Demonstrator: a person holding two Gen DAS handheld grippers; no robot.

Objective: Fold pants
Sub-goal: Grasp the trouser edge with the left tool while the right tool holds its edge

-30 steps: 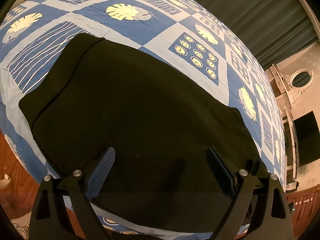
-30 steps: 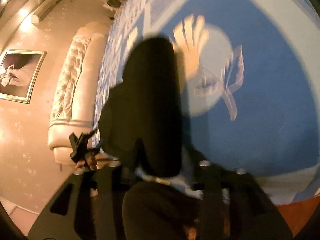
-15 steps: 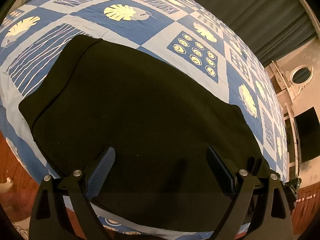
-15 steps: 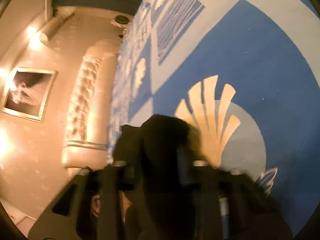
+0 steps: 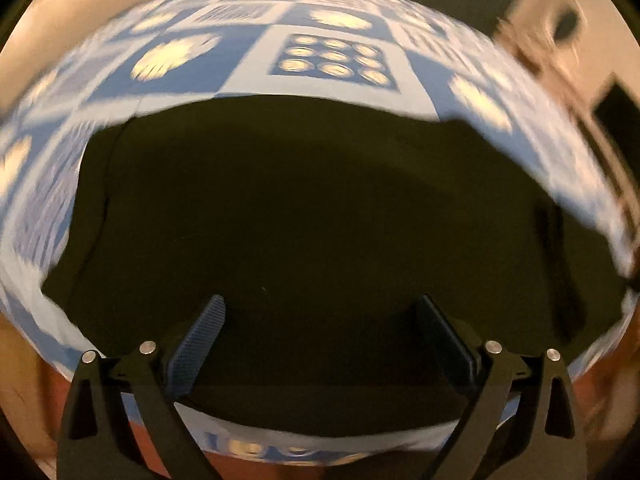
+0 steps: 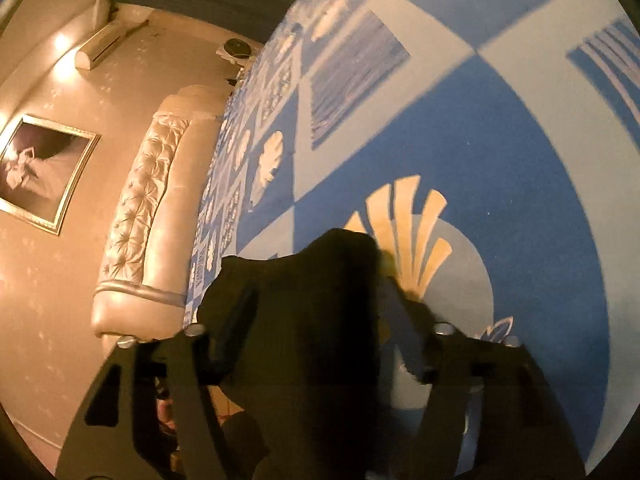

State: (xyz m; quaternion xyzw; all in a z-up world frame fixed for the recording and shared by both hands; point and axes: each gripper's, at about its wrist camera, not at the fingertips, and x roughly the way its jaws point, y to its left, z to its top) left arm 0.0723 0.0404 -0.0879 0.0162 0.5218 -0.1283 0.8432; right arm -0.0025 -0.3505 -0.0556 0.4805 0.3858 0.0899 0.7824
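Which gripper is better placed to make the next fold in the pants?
Probably the right gripper: its opening fingers already have the pants fabric between them. The left gripper is opening wide above the flat cloth, with nothing between its fingers.

From my left wrist view the pants (image 5: 304, 208) lie flat on the bed (image 5: 336, 92), filling the middle and lower frame, bedding showing above and on both sides. In my right wrist view, a fold of them rises at lower centre; the headboard (image 6: 148, 216) stands left of the bed, a framed picture (image 6: 40, 172) on the wall farther left.
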